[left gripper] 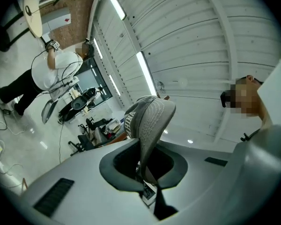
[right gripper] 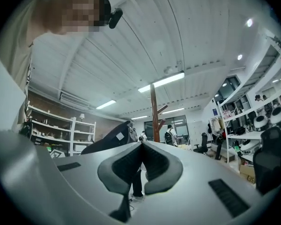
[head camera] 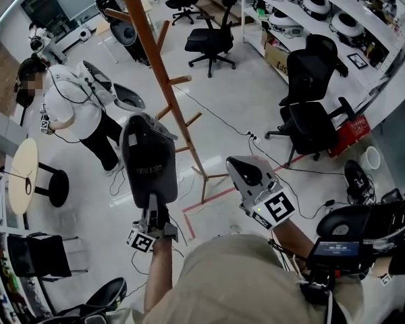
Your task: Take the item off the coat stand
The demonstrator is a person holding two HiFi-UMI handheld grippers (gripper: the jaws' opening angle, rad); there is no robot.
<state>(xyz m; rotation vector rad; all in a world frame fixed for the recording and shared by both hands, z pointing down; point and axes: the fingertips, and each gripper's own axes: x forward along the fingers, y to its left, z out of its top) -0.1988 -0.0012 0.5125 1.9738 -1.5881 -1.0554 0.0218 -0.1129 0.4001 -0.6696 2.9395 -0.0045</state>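
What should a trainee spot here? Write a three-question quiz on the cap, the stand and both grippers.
1. True or false: the grey cap hangs on a peg of the coat stand.
2. Which holds the cap? A. the left gripper B. the right gripper C. neither
3. Fill in: the right gripper's jaws are ____, with nothing between them.

Key
1. False. The cap is clamped by its brim between jaws, clear of the stand.
2. A.
3. Shut.
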